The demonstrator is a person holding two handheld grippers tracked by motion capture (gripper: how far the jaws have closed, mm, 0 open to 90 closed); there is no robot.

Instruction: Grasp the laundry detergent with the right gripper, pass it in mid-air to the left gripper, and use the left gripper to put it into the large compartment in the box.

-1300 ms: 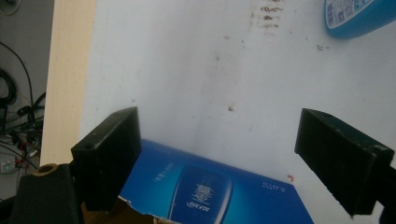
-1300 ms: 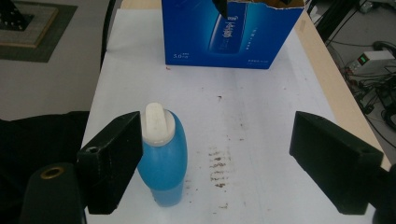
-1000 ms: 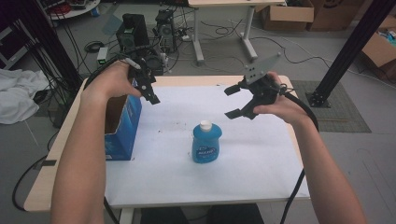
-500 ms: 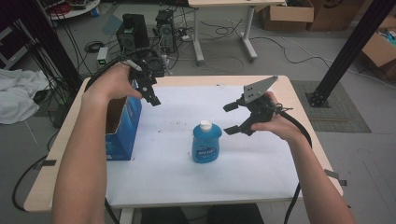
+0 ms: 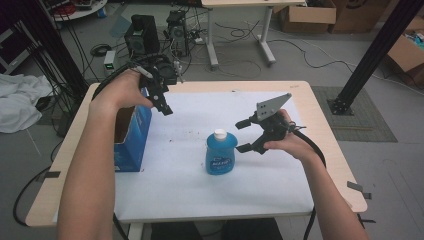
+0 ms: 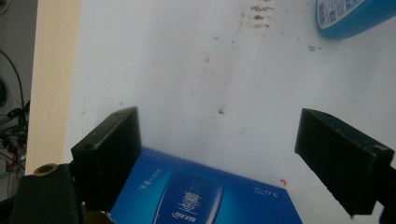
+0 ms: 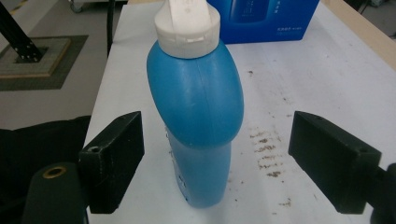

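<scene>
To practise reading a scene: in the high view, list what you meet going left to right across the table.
Blue box → left claw → blue bottle → right claw.

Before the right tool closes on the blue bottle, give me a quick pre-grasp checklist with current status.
1. Right tool open wider than the blue bottle: ok.
2. Bottle centred between the jaws: roughly ok, sitting slightly nearer the left jaw in the right gripper view.
3. Bottle upright on the white sheet, white cap on: ok.
4. Jaws touching the bottle: not yet, gaps on both sides.
5. Left tool clear of the grasp, open above the blue box: ok.
6. Bottle weight or fill level: cannot tell.
</scene>
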